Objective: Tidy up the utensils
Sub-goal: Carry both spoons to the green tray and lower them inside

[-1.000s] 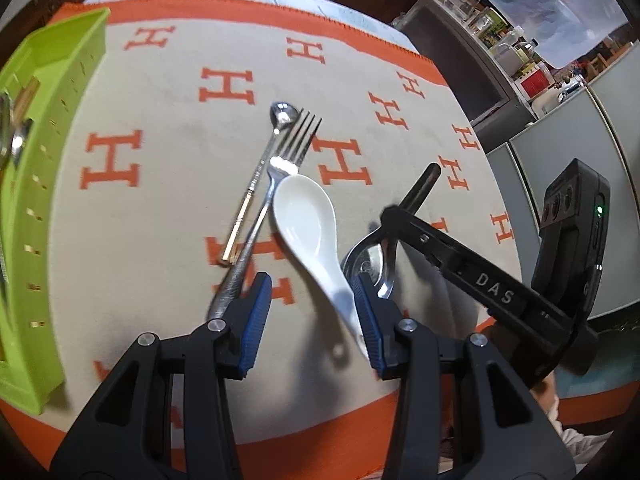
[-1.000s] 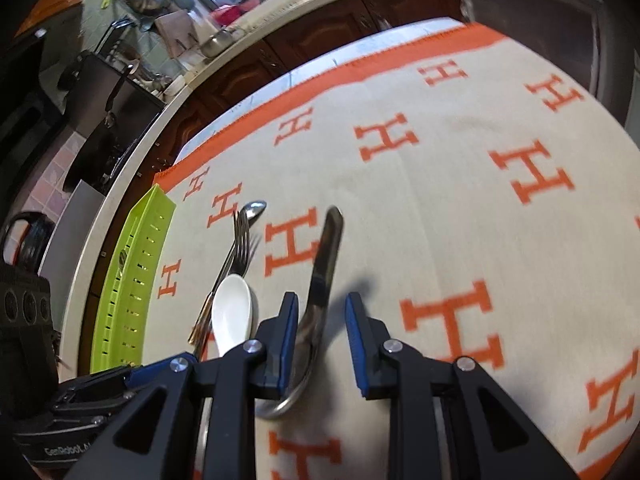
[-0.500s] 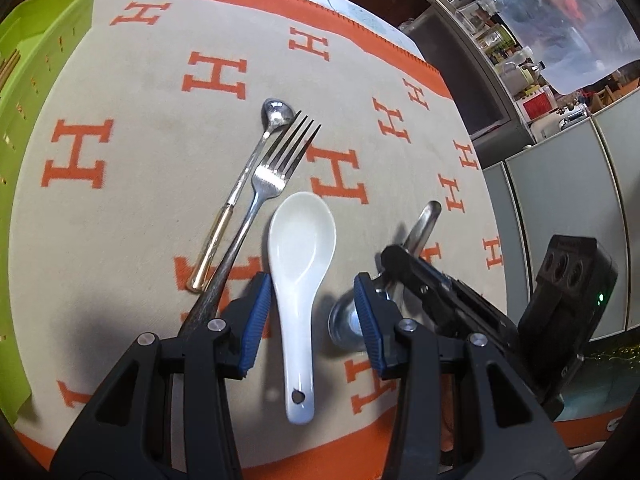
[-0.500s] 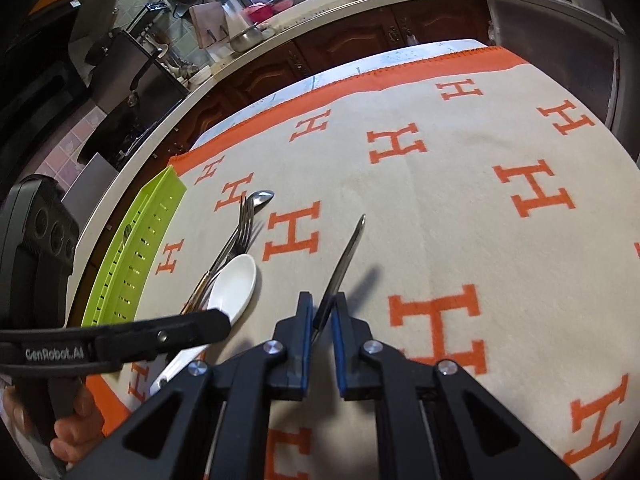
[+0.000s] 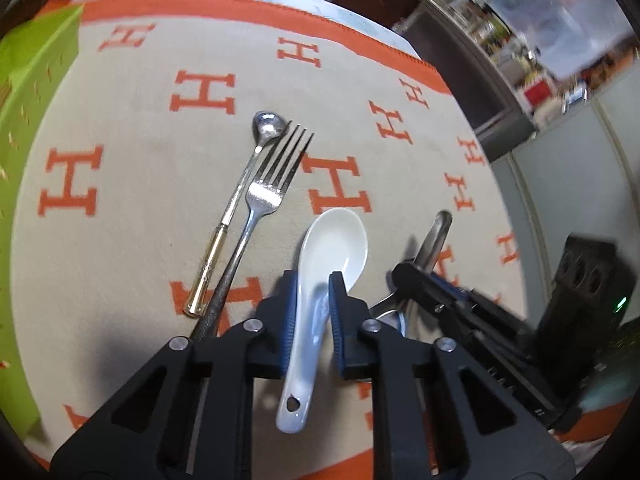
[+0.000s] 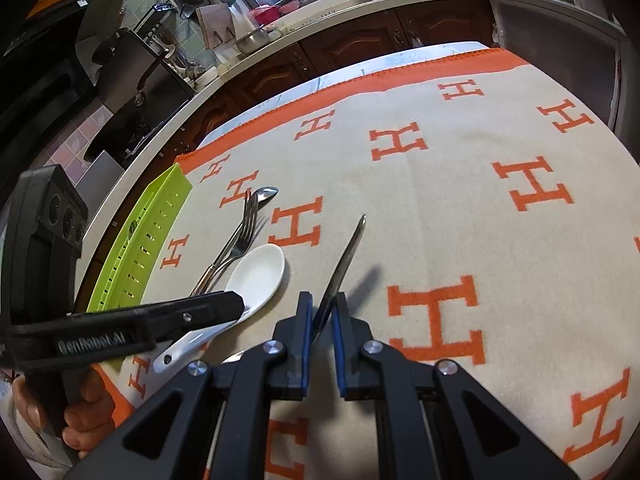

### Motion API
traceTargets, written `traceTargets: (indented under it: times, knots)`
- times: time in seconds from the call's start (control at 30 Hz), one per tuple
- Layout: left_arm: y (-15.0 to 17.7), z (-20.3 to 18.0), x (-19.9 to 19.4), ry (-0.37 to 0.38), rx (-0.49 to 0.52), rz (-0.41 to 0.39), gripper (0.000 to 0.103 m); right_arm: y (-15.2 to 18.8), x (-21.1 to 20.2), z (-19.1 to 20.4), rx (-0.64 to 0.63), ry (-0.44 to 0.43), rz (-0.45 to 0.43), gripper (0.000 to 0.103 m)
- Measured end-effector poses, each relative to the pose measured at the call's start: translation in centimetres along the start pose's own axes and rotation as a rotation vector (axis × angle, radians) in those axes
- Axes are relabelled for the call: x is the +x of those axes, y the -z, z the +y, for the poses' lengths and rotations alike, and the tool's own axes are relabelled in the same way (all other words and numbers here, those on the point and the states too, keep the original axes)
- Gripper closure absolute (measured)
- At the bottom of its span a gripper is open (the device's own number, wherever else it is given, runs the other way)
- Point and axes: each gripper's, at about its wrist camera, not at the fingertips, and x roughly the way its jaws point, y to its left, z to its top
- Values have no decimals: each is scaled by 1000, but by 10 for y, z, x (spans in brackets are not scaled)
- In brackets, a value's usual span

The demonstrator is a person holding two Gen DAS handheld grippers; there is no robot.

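Behind your counter [image 6: 280,98] the kitchen is mostly a blur in the left wrist view; the right wrist view shows dark wood cabinets and hanging pots, too small to sort out. Your woven cloth [image 6: 460,208], beige with orange H marks and an orange border, covers the counter almost to its pale edge. At its far left stands the lime-green plastic tray [image 6: 140,244], slotted along its wall; its inside is hidden from the right wrist camera and cut off and smeared in the left one.

Your left tool [image 5: 312,312] has its blue ribbed pads closed against the neck of the white ceramic spoon [image 5: 334,240], a glossy, deep-bowled soup spoon with a hole at the handle end. Whether it is lifted off the cloth cannot be told. Your hand [image 6: 80,416] shows only as fingers around the grip, low at the picture's edge.

Your right tool [image 6: 320,336] is clamped on the handle of the metal spoon [image 6: 344,258], which points away edge-on, thin as a blade; its bowl is hidden beneath the fingers, only a shiny rim peeking out in the left view.

Just left of the white spoon, the steel fork [image 5: 260,208] and the small teaspoon [image 5: 240,192], with a gold-toned handle, lie side by side on the cloth, the fork's tines beside the teaspoon's bowl.
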Motion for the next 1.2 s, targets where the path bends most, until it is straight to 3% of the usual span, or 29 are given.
traceTargets:
  times: [0.1,0.23,0.67,0.9,1.2]
  knots:
    - [7,-19,1,-85,134,-15,91,0,0,1,-4,4,-2,94]
    - [9,-30,2,-103,188,-22,97,1,-1,2,-6,8,-2,94]
    - [23,-5,-35,-83,97,-71,100,3,-13,21,-16,16,11,99]
    - [30,25,-88,-90,36,-157,100,2,-16,59,-76,1,19,99]
    - [33,86,-165,-142,-62,-287,100,-20,-22,136,-186,-96,-9,99]
